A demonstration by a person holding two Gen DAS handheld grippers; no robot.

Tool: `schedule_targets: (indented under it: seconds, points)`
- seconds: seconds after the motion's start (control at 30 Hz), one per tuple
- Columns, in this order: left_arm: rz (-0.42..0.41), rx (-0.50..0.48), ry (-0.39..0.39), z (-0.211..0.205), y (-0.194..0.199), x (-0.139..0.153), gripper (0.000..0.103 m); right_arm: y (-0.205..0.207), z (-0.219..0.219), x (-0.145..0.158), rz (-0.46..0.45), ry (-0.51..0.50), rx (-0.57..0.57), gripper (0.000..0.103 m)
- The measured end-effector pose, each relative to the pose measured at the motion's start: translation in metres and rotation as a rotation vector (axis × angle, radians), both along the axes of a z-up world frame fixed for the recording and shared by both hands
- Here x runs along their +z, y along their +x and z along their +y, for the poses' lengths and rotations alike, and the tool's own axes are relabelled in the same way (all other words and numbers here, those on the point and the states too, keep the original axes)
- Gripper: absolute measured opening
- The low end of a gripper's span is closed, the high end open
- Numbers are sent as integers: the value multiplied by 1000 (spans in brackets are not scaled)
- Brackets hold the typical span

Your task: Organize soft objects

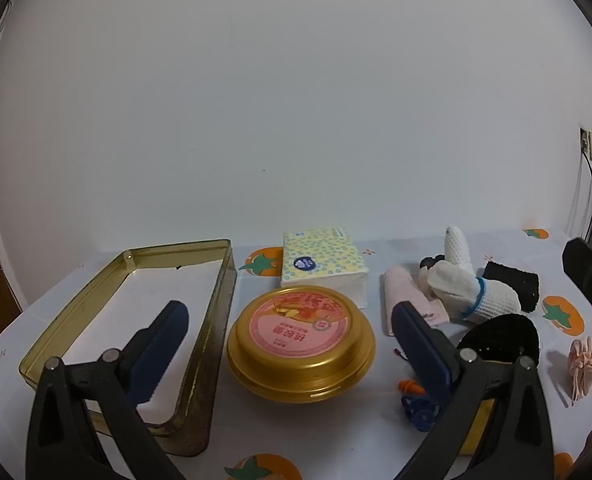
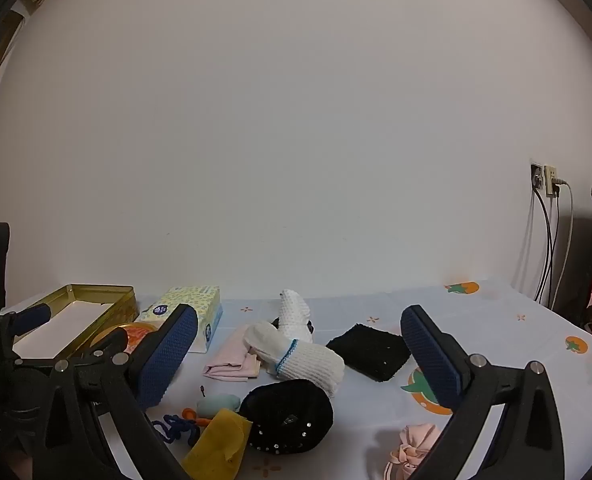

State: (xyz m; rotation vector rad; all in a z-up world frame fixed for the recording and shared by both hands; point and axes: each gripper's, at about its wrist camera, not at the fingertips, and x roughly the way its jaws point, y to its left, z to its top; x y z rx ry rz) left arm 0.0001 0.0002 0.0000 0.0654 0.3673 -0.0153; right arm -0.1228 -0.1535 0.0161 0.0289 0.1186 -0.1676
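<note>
Soft things lie on the tablecloth: white knit gloves (image 2: pixel 296 344) (image 1: pixel 468 284), a folded pink cloth (image 2: pixel 232 354) (image 1: pixel 406 300), a black knit cloth (image 2: pixel 370 350) (image 1: pixel 512 282), a black beaded hat (image 2: pixel 288 414) (image 1: pixel 500 334), a yellow cloth (image 2: pixel 218 446), a blue cord (image 2: pixel 174 430) (image 1: pixel 418 412) and a pink scrunchie (image 2: pixel 410 452) (image 1: pixel 584 364). An empty gold rectangular tin (image 1: pixel 136 320) (image 2: pixel 76 314) stands at the left. My left gripper (image 1: pixel 292 332) is open, above a round gold tin (image 1: pixel 302 346). My right gripper (image 2: pixel 300 344) is open and empty above the soft pile.
A yellow dotted tissue pack (image 1: pixel 322 266) (image 2: pixel 190 312) stands behind the round tin. A small green object (image 2: pixel 218 404) and an orange piece (image 1: pixel 412 388) lie near the cord. A wall socket with cables (image 2: pixel 544 184) is at the right. The white wall bounds the table's far edge.
</note>
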Motion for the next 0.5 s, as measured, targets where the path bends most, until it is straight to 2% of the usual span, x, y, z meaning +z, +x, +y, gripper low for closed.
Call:
schedule_targets:
  seconds: [0.5]
  points:
    - [30, 10, -30, 4, 3, -2, 103, 0, 0, 0, 1, 5, -1, 103]
